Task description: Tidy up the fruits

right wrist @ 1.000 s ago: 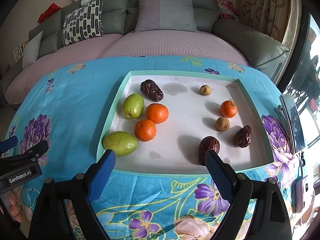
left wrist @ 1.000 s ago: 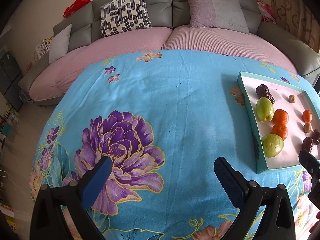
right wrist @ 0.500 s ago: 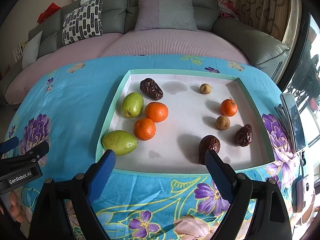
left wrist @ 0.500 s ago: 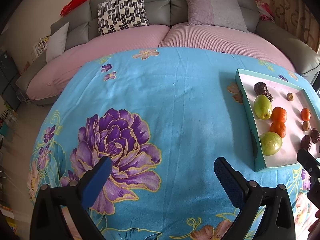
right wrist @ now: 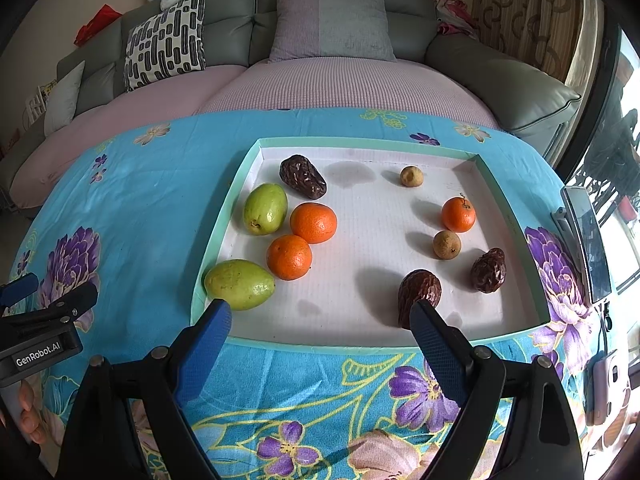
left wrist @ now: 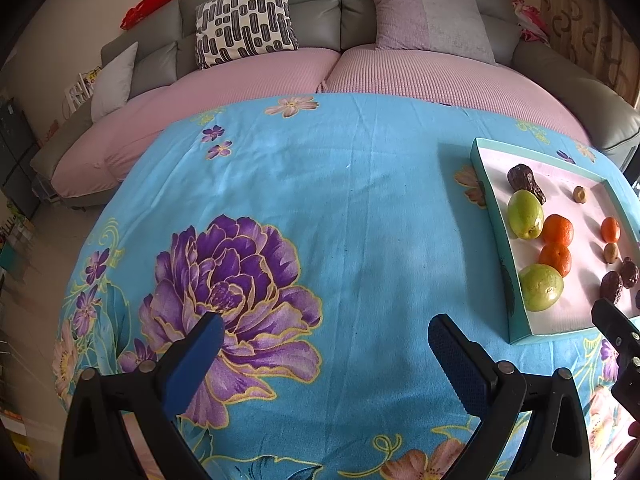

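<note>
One piece of legible writing is present: "GenRobot.AI" in white on the black body of the left gripper [right wrist: 24, 292], seen at the left edge of the right wrist view. No labels show on the fruit or the tray.

Fruit lies in a shallow tray [right wrist: 224, 216] with a teal rim and white floor, set on a blue flowered cloth [right wrist: 132, 200] to the right side of the table. Contents, left group: two green mangoes [right wrist: 265, 208] [right wrist: 239, 283], two oranges [right wrist: 313, 223] [right wrist: 289, 257] touching each other, and a dark wrinkled date [right wrist: 303, 176] at the far end beside the upper mango. Right group, more spread out: a smaller orange with a stem [right wrist: 458, 214], two small tan round fruits [right wrist: 411, 176] [right wrist: 446, 244], and two more dark wrinkled dates [right wrist: 419, 290] [right wrist: 488, 270]. The near mango sits against the tray's left wall.

The right gripper [right wrist: 320, 322] hangs over the tray's near rim, blue-padded jaws spread wide and holding nothing; its left pad is just before the near mango, its right pad before a date.

The left gripper [left wrist: 322, 342] is over bare cloth above a large purple flower print [left wrist: 228, 276], well apart from the tray [left wrist: 516, 320], jaws likewise spread and empty.

A grey sofa [right wrist: 340, 8] with pink seat covers and a black-and-white patterned cushion [right wrist: 166, 40] stands behind the table.
</note>
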